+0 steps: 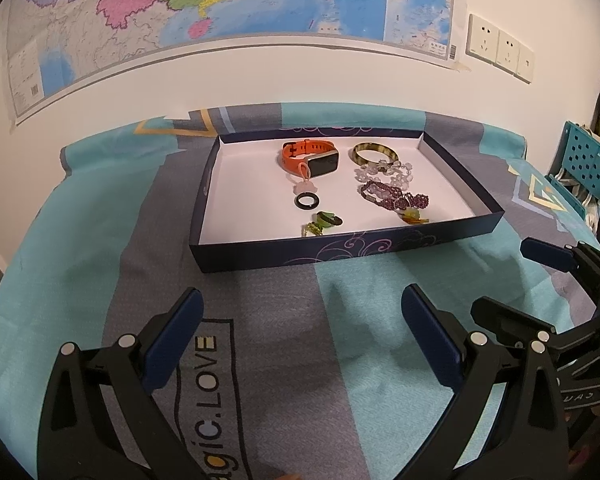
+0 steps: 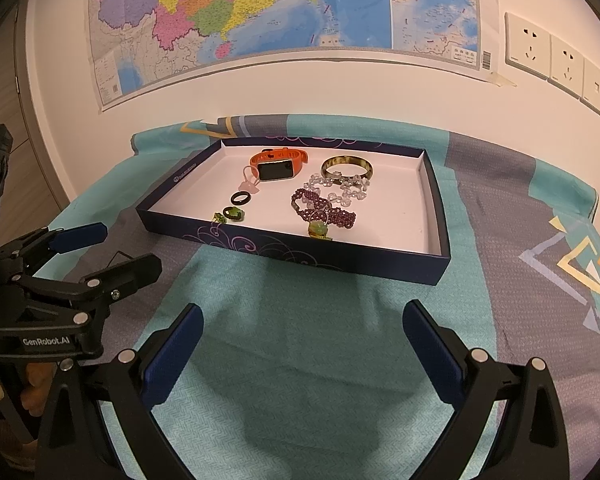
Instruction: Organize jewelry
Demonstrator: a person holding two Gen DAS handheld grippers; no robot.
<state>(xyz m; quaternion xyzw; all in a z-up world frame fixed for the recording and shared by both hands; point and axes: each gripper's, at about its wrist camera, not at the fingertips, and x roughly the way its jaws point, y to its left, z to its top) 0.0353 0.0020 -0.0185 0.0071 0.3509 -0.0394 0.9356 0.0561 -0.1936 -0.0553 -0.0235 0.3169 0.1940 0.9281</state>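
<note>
Left gripper [image 1: 302, 320] low, fingers spread wide and empty, right gripper [image 2: 302, 334] just beside it, likewise spread wide, a hand [image 2: 4, 396] gripping the left handle

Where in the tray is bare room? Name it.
The tray's left side, left of the orange watch and black ring, is bare. The right half is crowded by the bangle and bead bracelets.
</note>
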